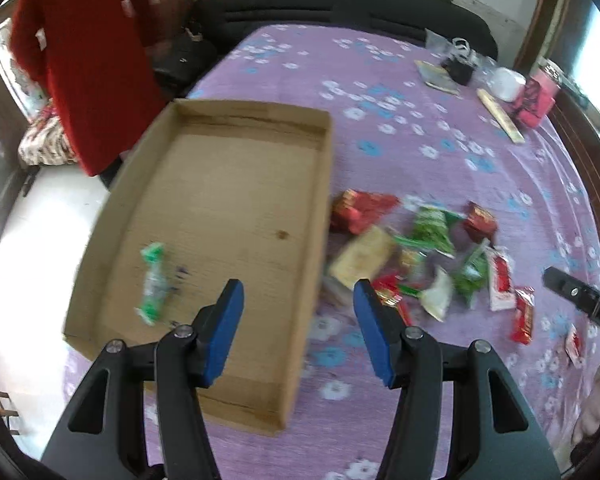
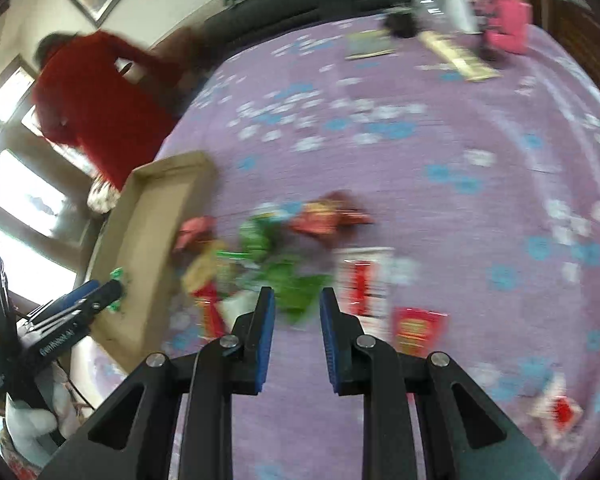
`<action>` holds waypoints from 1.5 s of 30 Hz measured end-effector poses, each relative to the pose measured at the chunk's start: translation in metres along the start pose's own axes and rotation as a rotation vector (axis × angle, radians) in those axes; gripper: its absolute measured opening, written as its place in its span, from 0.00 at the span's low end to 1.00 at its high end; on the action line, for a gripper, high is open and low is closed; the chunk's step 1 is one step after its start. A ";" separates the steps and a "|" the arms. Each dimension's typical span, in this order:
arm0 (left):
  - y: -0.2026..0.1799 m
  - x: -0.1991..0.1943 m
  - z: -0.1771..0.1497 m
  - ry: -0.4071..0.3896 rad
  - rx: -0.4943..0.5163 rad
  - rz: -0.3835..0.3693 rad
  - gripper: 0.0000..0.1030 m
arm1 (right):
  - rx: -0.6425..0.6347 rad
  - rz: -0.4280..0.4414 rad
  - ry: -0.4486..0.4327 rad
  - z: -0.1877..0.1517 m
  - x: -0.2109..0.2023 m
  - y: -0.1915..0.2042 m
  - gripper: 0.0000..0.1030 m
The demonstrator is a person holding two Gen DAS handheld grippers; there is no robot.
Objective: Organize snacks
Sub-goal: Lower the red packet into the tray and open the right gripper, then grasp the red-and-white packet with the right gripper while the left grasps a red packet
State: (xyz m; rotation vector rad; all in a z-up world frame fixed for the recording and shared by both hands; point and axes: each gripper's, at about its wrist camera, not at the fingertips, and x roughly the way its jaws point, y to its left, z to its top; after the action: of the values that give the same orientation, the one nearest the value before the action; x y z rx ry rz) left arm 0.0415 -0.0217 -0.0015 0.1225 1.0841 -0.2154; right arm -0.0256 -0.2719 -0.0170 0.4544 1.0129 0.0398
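Observation:
A shallow cardboard box [image 1: 235, 204] lies on the purple flowered bedspread [image 1: 420, 152]. One green-and-clear snack packet [image 1: 153, 284] lies inside it near the front left. A pile of red, green, white and tan snack packets [image 1: 428, 248] lies on the bedspread right of the box. My left gripper [image 1: 297, 292] is open and empty, above the box's right wall. My right gripper [image 2: 297, 298] is open and empty, above the green packets [image 2: 291, 284] of the pile [image 2: 283, 256]. The box [image 2: 147, 240] and the left gripper's fingers [image 2: 95, 296] show at the left of the blurred right wrist view.
A person in a red coat [image 1: 87, 60] stands beside the bed at the far left. A black headboard [image 1: 340, 4] lies behind. A pink box [image 1: 536, 100], a white bowl [image 1: 508, 82], a booklet [image 1: 436, 76] and a long flat pack [image 1: 500, 116] lie at the far right.

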 end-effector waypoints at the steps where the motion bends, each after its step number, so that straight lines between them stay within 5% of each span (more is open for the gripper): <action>1: -0.006 0.004 -0.002 0.014 0.005 -0.002 0.57 | 0.008 -0.020 -0.009 -0.003 -0.007 -0.013 0.23; 7: -0.042 0.038 -0.021 0.107 0.031 -0.060 0.57 | 0.099 -0.094 -0.026 -0.020 -0.030 -0.077 0.26; 10: -0.053 0.053 -0.023 0.107 0.034 -0.040 0.57 | 0.129 -0.112 -0.023 -0.029 -0.035 -0.096 0.26; 12: -0.056 0.060 -0.021 0.087 0.024 -0.097 0.56 | 0.139 -0.117 -0.020 -0.034 -0.039 -0.103 0.26; 14: -0.059 0.069 -0.020 0.104 0.033 -0.118 0.30 | 0.139 -0.121 -0.018 -0.038 -0.040 -0.105 0.26; 18: -0.057 0.061 -0.021 0.092 0.013 -0.174 0.20 | 0.135 -0.126 -0.019 -0.043 -0.044 -0.112 0.26; 25: -0.015 0.008 -0.017 0.006 -0.114 -0.232 0.20 | 0.147 -0.139 -0.032 -0.039 -0.049 -0.122 0.26; 29: 0.024 -0.008 -0.009 -0.060 -0.151 -0.103 0.20 | 0.189 -0.158 -0.045 -0.039 -0.057 -0.140 0.26; 35: 0.056 0.021 -0.008 -0.002 -0.162 0.035 0.24 | 0.241 -0.197 -0.044 -0.047 -0.066 -0.167 0.26; 39: 0.057 0.031 -0.011 0.028 -0.179 0.012 0.30 | 0.198 -0.197 -0.032 -0.054 -0.070 -0.167 0.29; 41: 0.053 0.024 -0.011 0.012 -0.173 -0.011 0.31 | 0.159 -0.204 -0.023 -0.057 -0.070 -0.163 0.44; 45: 0.026 0.008 -0.010 -0.021 -0.109 -0.144 0.33 | 0.003 -0.232 0.003 -0.067 -0.066 -0.142 0.51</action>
State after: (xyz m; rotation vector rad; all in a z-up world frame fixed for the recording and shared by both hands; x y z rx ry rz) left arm 0.0429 0.0047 -0.0131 -0.0555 1.0819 -0.2855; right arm -0.1409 -0.3935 -0.0481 0.3372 1.0636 -0.1691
